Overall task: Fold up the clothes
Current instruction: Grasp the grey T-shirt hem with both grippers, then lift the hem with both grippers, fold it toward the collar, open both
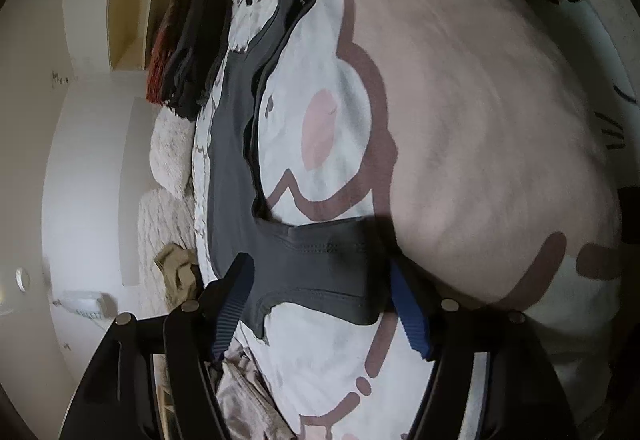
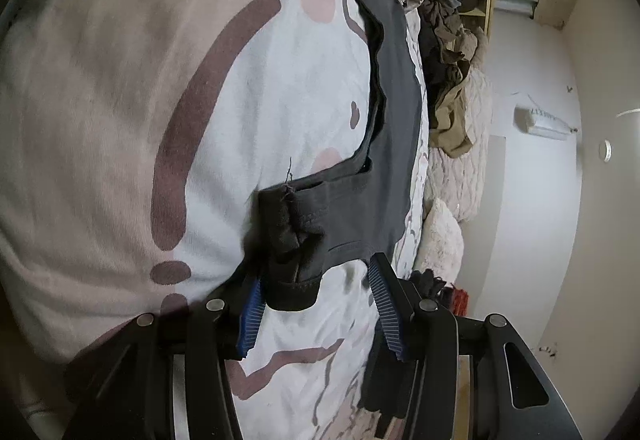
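dark grey garment (image 1: 320, 260) laid flat on the printed blanket (image 1: 320, 127), folded edge between the left gripper (image 1: 320, 304)'s spread, released pads and likewise the right gripper (image 2: 316, 300)'s; laying-down step apparently finishing, next probably withdrawing and regripping for another fold; no readable writing.

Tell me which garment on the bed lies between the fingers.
The dark grey garment, spread flat on the patterned blanket; the olive garment lies crumpled aside.

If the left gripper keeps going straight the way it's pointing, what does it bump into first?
Most likely the dark grey garment: its strap end lies right between the left gripper fingers, on the pink and white blanket. Depth is hard to judge.
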`<state>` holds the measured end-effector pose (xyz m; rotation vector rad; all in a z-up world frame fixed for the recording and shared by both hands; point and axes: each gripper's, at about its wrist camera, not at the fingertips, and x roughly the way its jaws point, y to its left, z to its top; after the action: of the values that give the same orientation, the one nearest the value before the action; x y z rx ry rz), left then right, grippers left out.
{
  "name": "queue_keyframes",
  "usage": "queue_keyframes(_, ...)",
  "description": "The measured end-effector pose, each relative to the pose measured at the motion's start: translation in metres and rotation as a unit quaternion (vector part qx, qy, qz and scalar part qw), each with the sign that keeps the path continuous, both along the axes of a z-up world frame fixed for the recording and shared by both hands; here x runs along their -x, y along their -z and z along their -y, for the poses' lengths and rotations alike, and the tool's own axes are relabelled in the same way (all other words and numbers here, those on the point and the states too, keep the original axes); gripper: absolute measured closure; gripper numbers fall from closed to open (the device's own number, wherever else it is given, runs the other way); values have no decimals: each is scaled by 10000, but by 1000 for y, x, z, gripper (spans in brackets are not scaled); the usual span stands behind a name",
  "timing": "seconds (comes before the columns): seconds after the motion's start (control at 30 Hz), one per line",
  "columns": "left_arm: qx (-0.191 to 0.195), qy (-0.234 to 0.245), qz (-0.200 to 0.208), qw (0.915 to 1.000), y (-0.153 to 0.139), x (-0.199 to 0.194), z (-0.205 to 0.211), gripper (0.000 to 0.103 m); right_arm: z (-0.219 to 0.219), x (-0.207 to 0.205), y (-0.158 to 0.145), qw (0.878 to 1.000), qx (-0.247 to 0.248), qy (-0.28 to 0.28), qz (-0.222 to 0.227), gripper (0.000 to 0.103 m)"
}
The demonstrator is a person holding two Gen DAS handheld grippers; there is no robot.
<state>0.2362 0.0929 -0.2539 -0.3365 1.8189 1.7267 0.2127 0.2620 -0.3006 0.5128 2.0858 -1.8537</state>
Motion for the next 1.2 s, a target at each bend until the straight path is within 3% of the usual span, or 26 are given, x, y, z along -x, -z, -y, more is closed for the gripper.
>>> queue_keyframes(0.27, -36, -142, 60, 9999, 1, 8, -8, 36, 4, -9, -2, 9978, -201, -561, -276, 53)
queue_keyframes(0.37, -173, -340, 239, 9990, -3, 15, -10, 36, 6, -7, 0, 9975, -261, -641, -162, 66)
queue_keyframes(0.4, -203, -386, 314, 9986, -4, 18, -11, 39, 6, -5, 1, 9975, -291, -638, -103, 76)
queue_keyframes(0.43, -228, -434, 419, 9979, -4, 19, -12, 52, 6, -4, 2, 9976, -318, -612, -47, 84)
queue_keyframes(0.47, -254, -483, 524, 9971, -5, 21, -13, 62, 6, -2, 2, 9978, -324, -576, -6, 86)
queue_keyframes(0.5, -269, -528, 607, 9964, -6, 22, -14, 82, 6, -1, 0, 9980, -301, -548, 14, 89)
queue_keyframes(0.53, -270, -568, 660, 9958, -7, 24, -14, 93, 6, 0, -1, 9983, -278, -520, 34, 91)
queue_keyframes(0.7, -524, -559, 787, 9940, -24, 24, -11, 97, 8, 5, -33, 9991, 226, -332, -135, 95)
queue_keyframes(0.83, -684, -454, 401, 9958, -45, 21, -9, 98, 8, -1, -63, 9960, 613, -463, -450, 96)
queue_keyframes(0.93, -820, -544, 394, 9944, -64, 22, -3, 98, 5, 0, -78, 9957, 727, -325, -479, 96)
queue_keyframes(1.1, -727, -528, 488, 9948, -67, 16, 5, 98, 2, -5, -66, 9986, 436, -290, -43, 97)
queue_keyframes(1.2, -968, -896, 731, 9886, -70, 32, 4, 98, 2, -6, -58, 9989, 366, -253, 136, 97)
